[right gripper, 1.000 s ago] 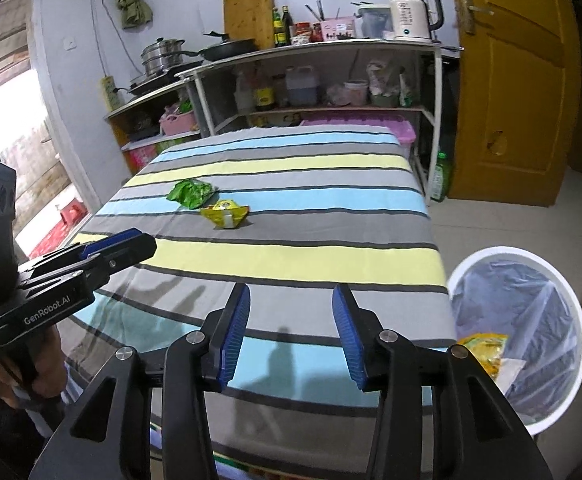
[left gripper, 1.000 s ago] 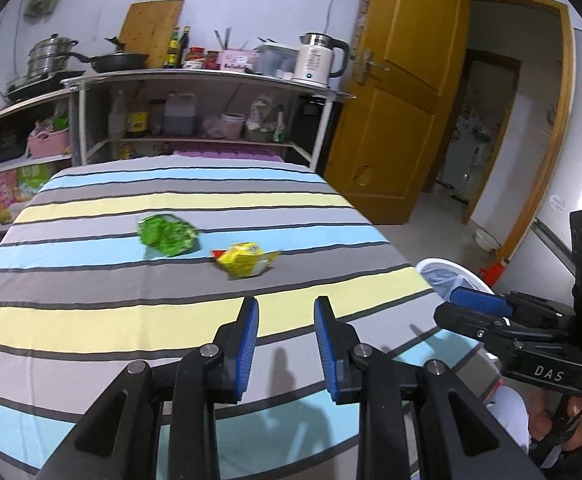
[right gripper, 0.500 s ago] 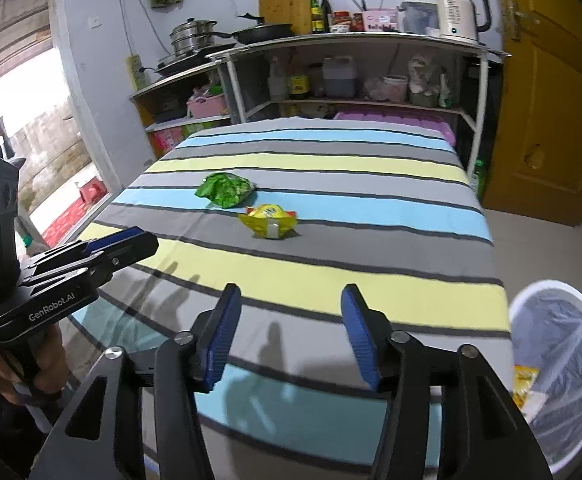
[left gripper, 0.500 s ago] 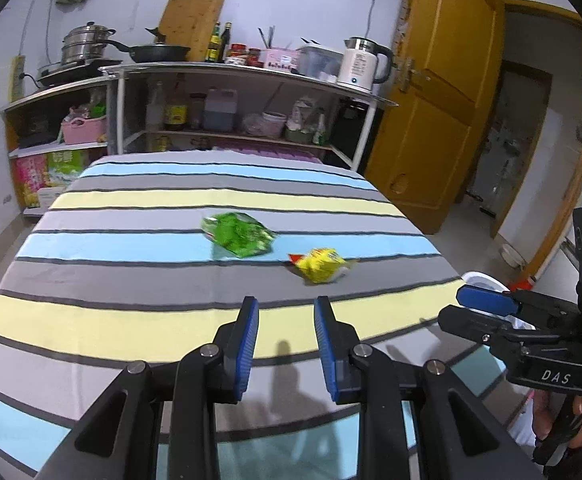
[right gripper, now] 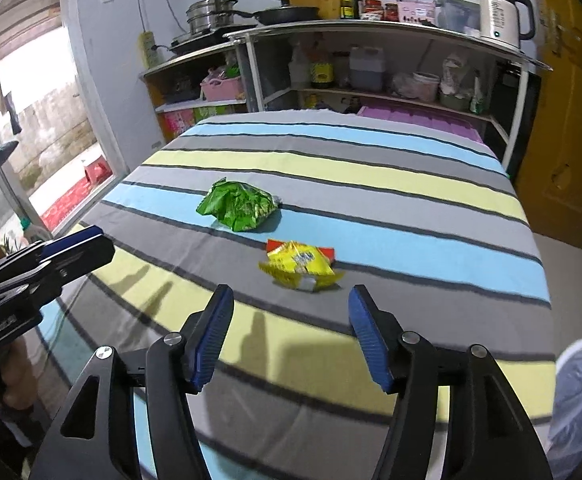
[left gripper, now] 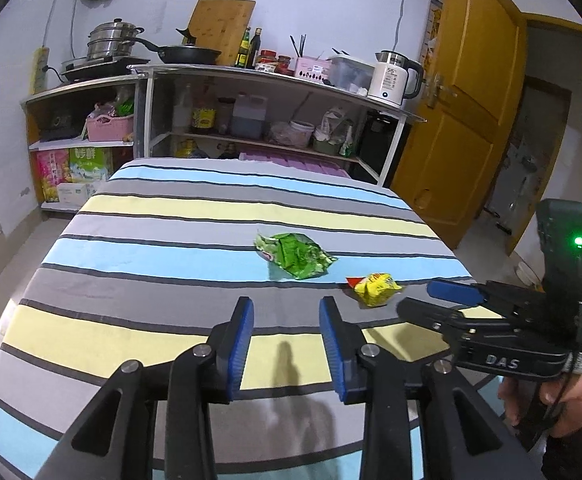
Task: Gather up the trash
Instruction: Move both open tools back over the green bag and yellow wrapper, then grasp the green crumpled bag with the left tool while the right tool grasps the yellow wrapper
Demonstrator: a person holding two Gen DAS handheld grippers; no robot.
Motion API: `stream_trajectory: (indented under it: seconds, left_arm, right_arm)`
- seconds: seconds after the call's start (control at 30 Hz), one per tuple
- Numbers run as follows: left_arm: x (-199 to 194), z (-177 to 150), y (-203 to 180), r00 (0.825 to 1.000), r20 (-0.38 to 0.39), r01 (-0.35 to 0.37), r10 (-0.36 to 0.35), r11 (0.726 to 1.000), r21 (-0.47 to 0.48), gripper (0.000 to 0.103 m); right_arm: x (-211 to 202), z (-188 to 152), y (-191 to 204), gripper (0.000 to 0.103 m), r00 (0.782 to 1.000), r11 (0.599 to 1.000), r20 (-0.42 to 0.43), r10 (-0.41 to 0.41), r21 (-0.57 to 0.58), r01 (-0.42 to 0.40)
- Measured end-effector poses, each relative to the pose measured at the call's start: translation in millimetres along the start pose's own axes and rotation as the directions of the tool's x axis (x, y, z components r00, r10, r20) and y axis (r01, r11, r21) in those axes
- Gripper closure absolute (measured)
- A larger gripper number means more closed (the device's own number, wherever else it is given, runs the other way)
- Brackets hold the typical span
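On the striped table [right gripper: 371, 168], green wrapper [right gripper: 239, 205] and yellow wrapper [right gripper: 301, 266] lie before both empty hand-held grippers, jaws just parted wider.

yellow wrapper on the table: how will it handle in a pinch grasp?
The yellow wrapper is crumpled, thin film, so it probably collapses flat between the jaws instead of resisting. It looks empty and light, so a nudge likely slides it along the striped cloth. The glossy surface may be slippery; grip a fold.

We see a crumpled green foil wrapper [right gripper: 238, 205] on the striped tablecloth [right gripper: 391, 184], a yellow plastic packet [right gripper: 299, 265] nearer and right of it.
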State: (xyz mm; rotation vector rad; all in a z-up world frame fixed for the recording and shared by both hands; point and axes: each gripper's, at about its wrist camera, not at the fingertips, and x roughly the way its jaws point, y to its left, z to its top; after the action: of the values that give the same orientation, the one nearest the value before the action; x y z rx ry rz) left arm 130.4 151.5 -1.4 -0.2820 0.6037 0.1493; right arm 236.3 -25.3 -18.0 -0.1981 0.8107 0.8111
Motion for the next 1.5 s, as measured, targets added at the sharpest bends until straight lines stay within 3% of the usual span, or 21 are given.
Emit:
stream_trajectory:
  seconds: [0.47,0.77,0.8,0.87,0.9,1.37,1.5]
  left_arm:
    - [14,18,11,1.0,0.007,0.008,-0.007,1.0,-0.011,0.064]
    - [33,25,7,1.0,-0.016,0.013,-0.013,1.0,-0.016,0.064]
    - [34,25,7,1.0,-0.018,0.013,-0.013,1.0,-0.015,0.064]
    - [39,27,7,1.0,-0.025,0.014,-0.015,1.0,-0.015,0.064]
    - [41,27,5,1.0,-0.027,0.014,-0.015,1.0,-0.014,0.064]
    - [93,40,-2,0.995,-0.105,-0.008,0.006,1.0,-0.014,0.064]
    - [109,41,-1,0.99,-0.138,-0.026,0.021,0.999,-0.039,0.06]
  right_arm:
    - [45,20,9,0.042,0.998,0.996,-0.05,-0.039,-0.079,0.035]
    - [57,23,-14,0.043,0.997,0.998,-0.078,0.028,0.055,-0.024]
    - [57,24,-16,0.046,0.996,0.997,-0.076,0.035,0.068,-0.029]
    - [58,24,-17,0.063,0.996,0.996,-0.073,0.041,0.087,-0.035]
    - [57,24,-18,0.066,0.997,0.995,-0.07,0.036,0.093,-0.029]
    - [35,15,-33,0.066,0.998,0.986,-0.032,0.062,0.156,-0.057]
    - [30,11,-39,0.066,0.997,0.983,-0.028,0.071,0.172,-0.066]
